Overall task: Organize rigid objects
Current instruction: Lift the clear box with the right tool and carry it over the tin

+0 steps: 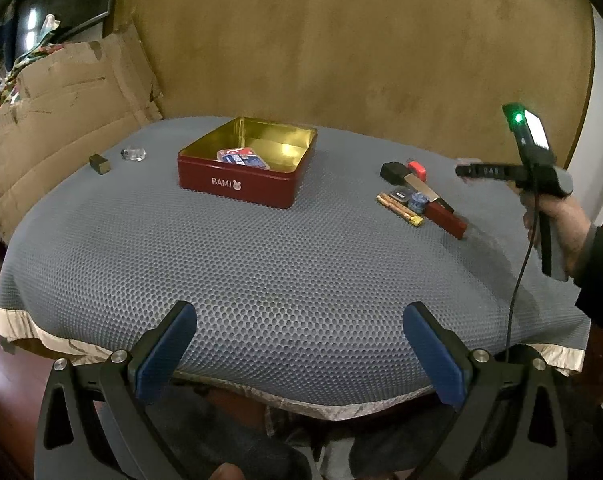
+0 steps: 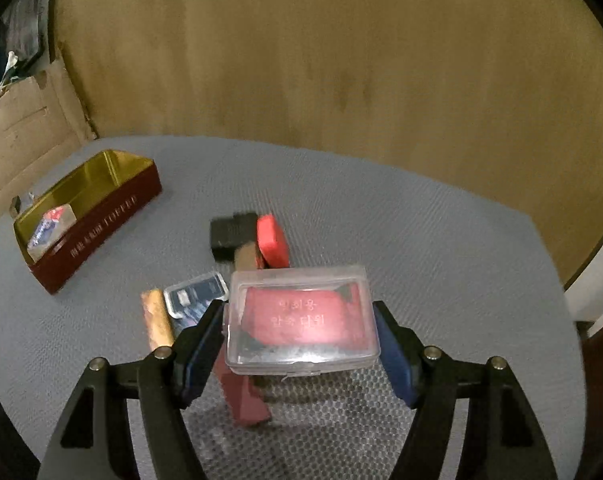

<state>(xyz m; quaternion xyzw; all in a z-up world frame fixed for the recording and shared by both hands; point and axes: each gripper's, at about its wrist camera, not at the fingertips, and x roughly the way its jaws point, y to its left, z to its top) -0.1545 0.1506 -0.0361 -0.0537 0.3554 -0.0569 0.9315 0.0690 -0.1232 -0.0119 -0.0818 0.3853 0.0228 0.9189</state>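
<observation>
Between the blue pads of the right gripper (image 2: 301, 344) sits a clear plastic box (image 2: 301, 316) with a red card inside, and the pads press on both of its short sides, so the box is held. It looks lifted a little off the gray mesh mat (image 2: 441, 240), with a shadow under it. Just behind and below the box lie the other things: a black block (image 2: 231, 236), a red block (image 2: 272, 244), a dark red stick (image 2: 243, 396), a gold-brown stick (image 2: 155, 320) and a small clear card case (image 2: 195, 296). Far to the left stands the red tin (image 2: 101, 216), gold inside, with one printed packet (image 2: 49, 228) already in its near corner. Over on the other side, the left gripper (image 1: 299, 344) hangs above the near edge of the mat with its pads wide apart and nothing between them. From that view, a small dark cube (image 1: 100, 163) and a little clear bottle (image 1: 133, 154) wait to the left of the tin. I think the step now is carrying the box to the tin. Next, the right gripper needs to swing left, hold the box over the open tin, go down beside the packet, and then let go.
</observation>
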